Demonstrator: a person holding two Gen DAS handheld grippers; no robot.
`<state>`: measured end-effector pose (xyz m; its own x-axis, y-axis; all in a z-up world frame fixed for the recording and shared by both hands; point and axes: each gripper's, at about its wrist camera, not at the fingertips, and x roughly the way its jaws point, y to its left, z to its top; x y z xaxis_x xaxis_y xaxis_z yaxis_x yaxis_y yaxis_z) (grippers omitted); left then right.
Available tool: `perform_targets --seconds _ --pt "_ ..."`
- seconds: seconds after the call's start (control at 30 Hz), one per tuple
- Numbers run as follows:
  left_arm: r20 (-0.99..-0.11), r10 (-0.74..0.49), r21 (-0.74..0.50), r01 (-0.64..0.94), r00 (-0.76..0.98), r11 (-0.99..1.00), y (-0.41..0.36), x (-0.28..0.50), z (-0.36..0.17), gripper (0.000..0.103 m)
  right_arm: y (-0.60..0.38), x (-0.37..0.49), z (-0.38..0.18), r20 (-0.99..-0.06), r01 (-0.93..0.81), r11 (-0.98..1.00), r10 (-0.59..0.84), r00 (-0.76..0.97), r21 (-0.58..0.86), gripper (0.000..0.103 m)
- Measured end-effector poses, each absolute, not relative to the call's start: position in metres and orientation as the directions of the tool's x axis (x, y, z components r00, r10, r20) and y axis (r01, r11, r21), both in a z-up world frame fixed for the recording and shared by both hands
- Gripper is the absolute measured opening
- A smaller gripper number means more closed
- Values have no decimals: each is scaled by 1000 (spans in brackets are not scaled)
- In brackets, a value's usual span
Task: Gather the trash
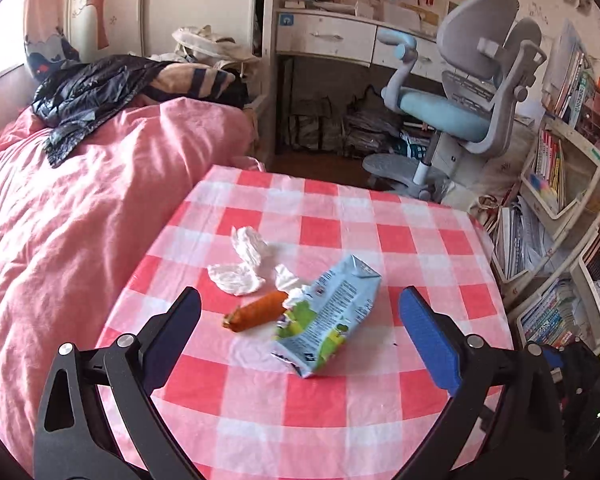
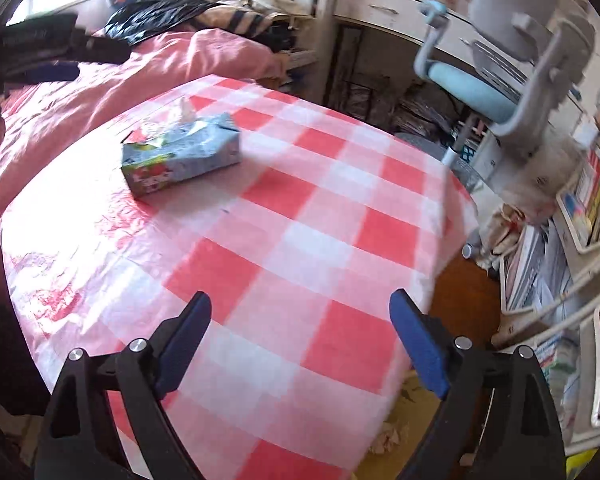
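**A:** What's nearest on my left camera?

**B:** I see the left gripper (image 1: 300, 304) with its jaws spread wide and nothing between them, hanging over the red-and-white checked tablecloth (image 1: 380, 400). Just past the fingertips lies the trash: a flattened, crumpled tissue pack (image 1: 332, 316), and touching its left end an orange wrapper (image 1: 258, 311) shaped like a sausage. Right behind those sit crumpled white tissues (image 1: 240, 268), one piece against the pack's top edge.

**A:** And on my right?

**B:** The right gripper (image 2: 300, 312) is also spread wide and holds nothing, over a bare stretch of the same cloth near the table's right edge. A tissue pack (image 2: 182, 152) with a tissue sticking out of its top lies well ahead toward the far left of the table. I can't tell whether it is the same pack as in the left view. Below the table edge, on the floor, I see some crumpled paper scraps (image 2: 388, 436).

**A:** Farther out?

**B:** A bed with a pink cover (image 1: 80, 200) runs along the table's left side, with a black plastic bag (image 1: 88, 96) on it. Beyond the table stand a grey-and-blue desk chair (image 1: 460, 108) and a white desk (image 1: 340, 36); bookshelves (image 1: 560, 168) are on the right.
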<state>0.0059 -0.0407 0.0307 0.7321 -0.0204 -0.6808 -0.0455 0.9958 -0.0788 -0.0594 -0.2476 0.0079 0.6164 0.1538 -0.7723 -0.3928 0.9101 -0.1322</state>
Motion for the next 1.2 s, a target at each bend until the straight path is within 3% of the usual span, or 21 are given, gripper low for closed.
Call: perform_targets --seconds 0.53,1.2 --pt "-679 -28 -17 22 734 1000 -6 -15 35 96 -177 -49 1 -792 -405 896 110 600 -182 94" --pt "-674 -67 -92 7 736 996 24 -27 38 96 -171 -49 6 -766 -356 918 102 634 -172 94"
